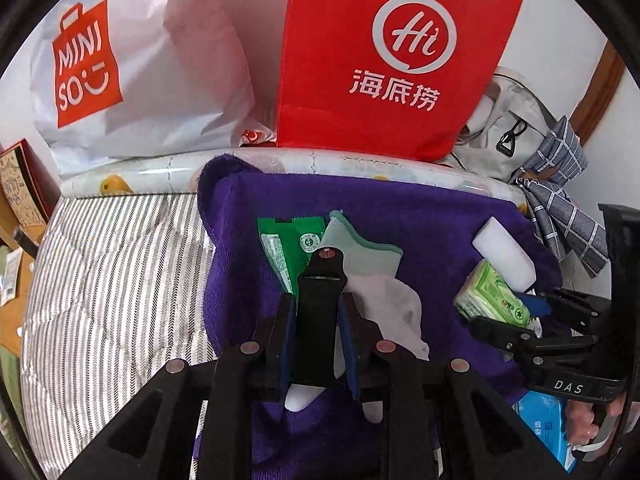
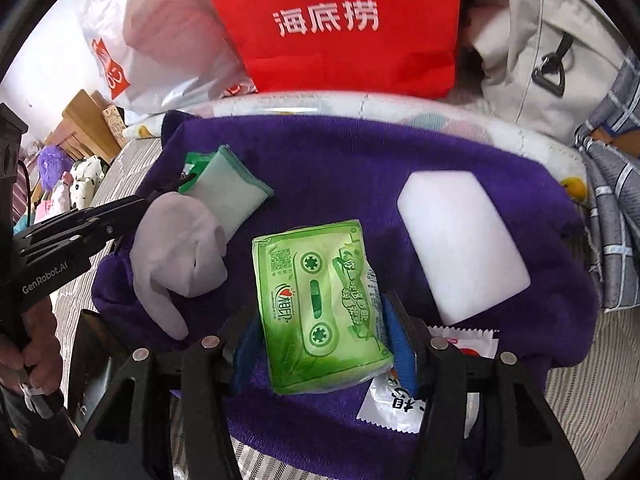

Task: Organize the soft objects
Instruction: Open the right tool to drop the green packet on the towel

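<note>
Behind the purple towel [image 2: 340, 152], red bag [image 2: 344, 20]; right claw [image 2: 324, 320] clamped on green tissue pack [image 2: 320, 304], left claw [image 1: 316, 344] nearly together around white sock [image 1: 396, 312].

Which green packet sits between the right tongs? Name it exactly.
The green tissue pack printed with a cassette, between the right tongs; the other green sachet lies far back under the mint cloth.

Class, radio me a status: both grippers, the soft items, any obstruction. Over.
Left gripper shut on white sock. Right gripper shut on green tissue pack. White sponge, sachets close by on purple towel.
</note>
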`<act>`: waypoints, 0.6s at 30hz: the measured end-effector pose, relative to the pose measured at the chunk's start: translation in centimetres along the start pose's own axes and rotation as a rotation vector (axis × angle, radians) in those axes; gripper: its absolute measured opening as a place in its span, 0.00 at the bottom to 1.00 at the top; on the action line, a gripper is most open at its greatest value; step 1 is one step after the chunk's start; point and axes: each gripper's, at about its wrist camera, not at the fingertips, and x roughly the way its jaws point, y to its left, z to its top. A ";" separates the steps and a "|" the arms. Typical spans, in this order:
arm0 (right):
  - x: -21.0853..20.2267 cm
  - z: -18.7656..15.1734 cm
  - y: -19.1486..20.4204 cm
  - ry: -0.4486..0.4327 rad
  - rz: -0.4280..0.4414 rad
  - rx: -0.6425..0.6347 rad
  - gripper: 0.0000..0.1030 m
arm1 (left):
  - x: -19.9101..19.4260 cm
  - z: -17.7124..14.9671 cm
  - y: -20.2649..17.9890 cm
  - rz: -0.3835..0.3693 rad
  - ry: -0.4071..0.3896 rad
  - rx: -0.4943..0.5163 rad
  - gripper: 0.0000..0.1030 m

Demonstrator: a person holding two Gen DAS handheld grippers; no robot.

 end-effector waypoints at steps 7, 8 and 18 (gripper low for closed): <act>-0.5 0.0 -0.3 -0.004 0.014 0.037 0.73 | -0.1 -0.1 0.1 -0.014 0.022 -0.019 0.31; -0.8 0.0 -0.3 -0.009 0.020 0.034 0.73 | -0.2 -0.1 0.1 -0.014 0.023 -0.020 0.41; -6.2 -3.6 2.6 -0.103 0.021 -0.014 0.63 | -3.9 -1.3 -0.2 -0.019 -0.013 -0.015 0.55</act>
